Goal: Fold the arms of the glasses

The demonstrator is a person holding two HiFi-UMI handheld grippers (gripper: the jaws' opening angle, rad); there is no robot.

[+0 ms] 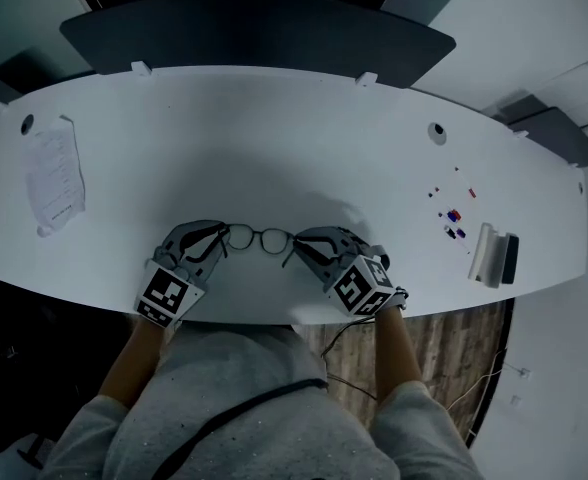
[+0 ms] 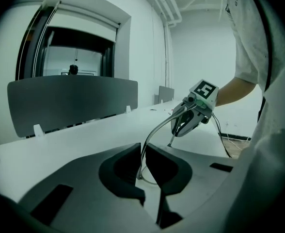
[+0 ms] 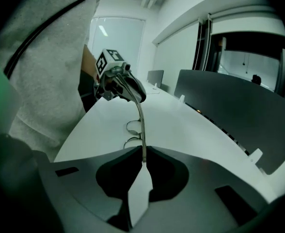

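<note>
Thin dark-rimmed glasses (image 1: 259,238) lie near the front edge of the white table (image 1: 274,138), lenses side by side between my two grippers. My left gripper (image 1: 224,240) holds their left end and my right gripper (image 1: 296,246) their right end. In the left gripper view the jaws (image 2: 142,166) are shut on a thin curved bar of the glasses (image 2: 154,132) that runs across to the right gripper (image 2: 188,120). The right gripper view shows its jaws (image 3: 143,159) pinching the same slim bar (image 3: 140,115), with both lenses beside it and the left gripper (image 3: 125,86) at the far end.
A sheet of paper (image 1: 54,178) lies at the table's left. Several small items (image 1: 454,213) and a white and dark block (image 1: 494,256) sit at the right. A dark divider panel (image 1: 254,33) stands along the far edge. The person's torso is close behind the front edge.
</note>
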